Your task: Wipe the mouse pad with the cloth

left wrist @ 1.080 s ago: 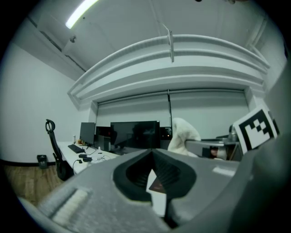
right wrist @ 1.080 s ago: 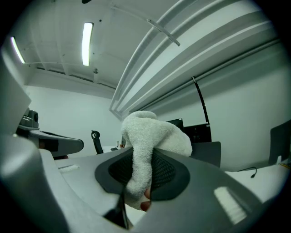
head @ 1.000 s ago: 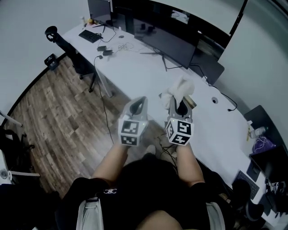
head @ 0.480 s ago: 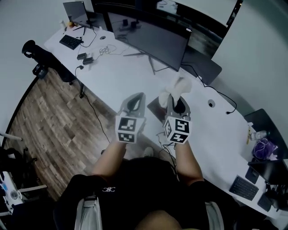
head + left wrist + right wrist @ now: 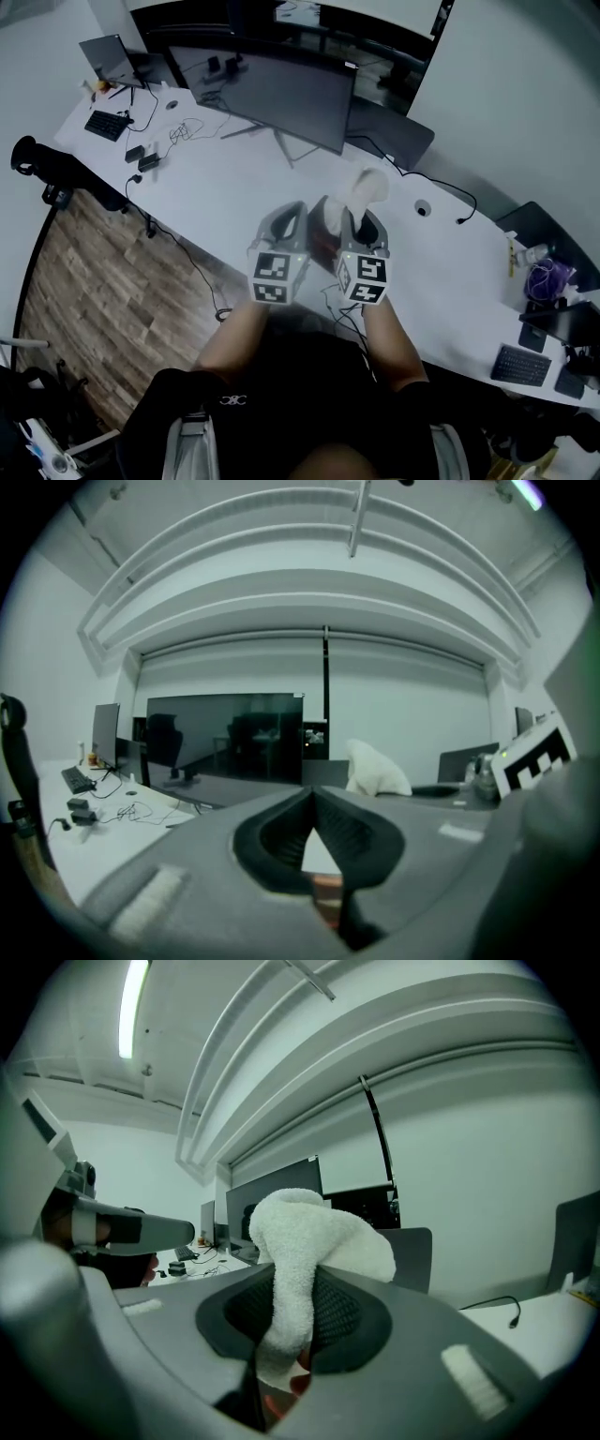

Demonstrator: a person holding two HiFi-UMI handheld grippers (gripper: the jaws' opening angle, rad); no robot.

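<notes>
My right gripper [image 5: 361, 216] is shut on a white fluffy cloth [image 5: 362, 187], which sticks up out of the jaws and droops over them [image 5: 305, 1241]. Beside it, my left gripper [image 5: 292, 210] is shut, its tips touching with nothing between them [image 5: 314, 794]. Both are held side by side above the white desk [image 5: 234, 187]. A dark flat pad [image 5: 324, 234] lies on the desk between and under the two grippers, mostly hidden by them. The cloth [image 5: 376, 769] shows at the right of the left gripper view, and the left gripper [image 5: 141, 1232] at the left of the right gripper view.
A wide curved monitor [image 5: 272, 94] stands on the desk beyond the grippers. A laptop [image 5: 112, 58], a keyboard [image 5: 108, 124] and cables [image 5: 178, 141] lie at the far left. A black chair [image 5: 389, 136] stands behind the desk; another keyboard [image 5: 520, 366] is at right. Wood floor [image 5: 84, 281] at left.
The view has moved forward over the desk, so both grippers now hang above the desktop rather than its front edge. The right gripper still holds the cloth; the left stays shut.
</notes>
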